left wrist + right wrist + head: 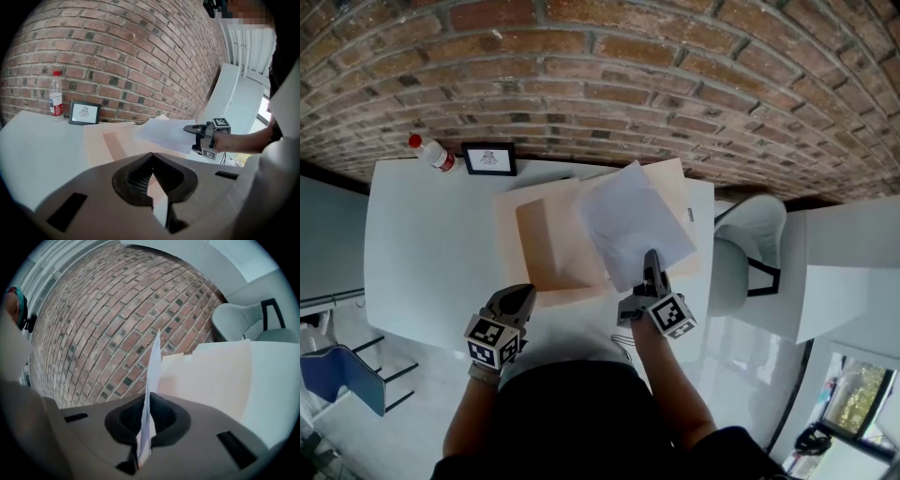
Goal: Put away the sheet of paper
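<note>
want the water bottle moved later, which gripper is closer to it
Left. The left gripper is at the near table edge, toward the water bottle; the right gripper is farther right, holding the sheet of paper.

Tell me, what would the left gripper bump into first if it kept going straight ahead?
Most likely the open beige folder lying on the white table, right in front of the left gripper. Depth is hard to judge, so it might skim over it toward the brick wall.
</note>
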`<state>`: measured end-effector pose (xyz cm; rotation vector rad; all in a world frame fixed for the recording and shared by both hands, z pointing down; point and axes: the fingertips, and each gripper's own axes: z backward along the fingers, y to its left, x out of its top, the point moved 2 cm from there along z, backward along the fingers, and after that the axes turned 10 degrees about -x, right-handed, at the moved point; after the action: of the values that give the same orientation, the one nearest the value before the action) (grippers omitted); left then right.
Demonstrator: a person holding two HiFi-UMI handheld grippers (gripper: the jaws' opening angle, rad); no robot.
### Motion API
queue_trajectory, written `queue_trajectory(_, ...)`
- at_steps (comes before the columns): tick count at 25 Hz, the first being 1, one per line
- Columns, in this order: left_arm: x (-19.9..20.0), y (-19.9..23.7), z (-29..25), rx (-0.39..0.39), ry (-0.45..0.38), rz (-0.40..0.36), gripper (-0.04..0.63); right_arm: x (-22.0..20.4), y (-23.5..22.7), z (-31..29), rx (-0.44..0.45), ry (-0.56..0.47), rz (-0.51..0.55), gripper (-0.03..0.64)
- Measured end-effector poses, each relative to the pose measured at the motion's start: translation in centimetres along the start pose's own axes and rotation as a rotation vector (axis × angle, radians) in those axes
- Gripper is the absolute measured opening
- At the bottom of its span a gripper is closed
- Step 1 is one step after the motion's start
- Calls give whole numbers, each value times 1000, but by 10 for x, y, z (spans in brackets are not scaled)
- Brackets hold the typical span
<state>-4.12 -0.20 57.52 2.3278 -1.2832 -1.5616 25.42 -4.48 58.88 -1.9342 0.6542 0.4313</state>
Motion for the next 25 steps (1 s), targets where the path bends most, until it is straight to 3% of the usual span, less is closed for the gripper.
queue_trajectory(10,-1,1,-8,-9,12,11,3,-29,-55,-19,-113,82,158,20)
queue_trajectory(18,-2,2,-11,-13,21,13,3,-62,-57,-34,-99,226,219,72)
queue_trajectory(21,-3,1,-12,-15,22,14,3,-77,-54,-33,-102,297,255,120)
queue_trajectory(25,-4,0,-11,-20,19,13,3,-101,-55,-28,-95,422,300,243)
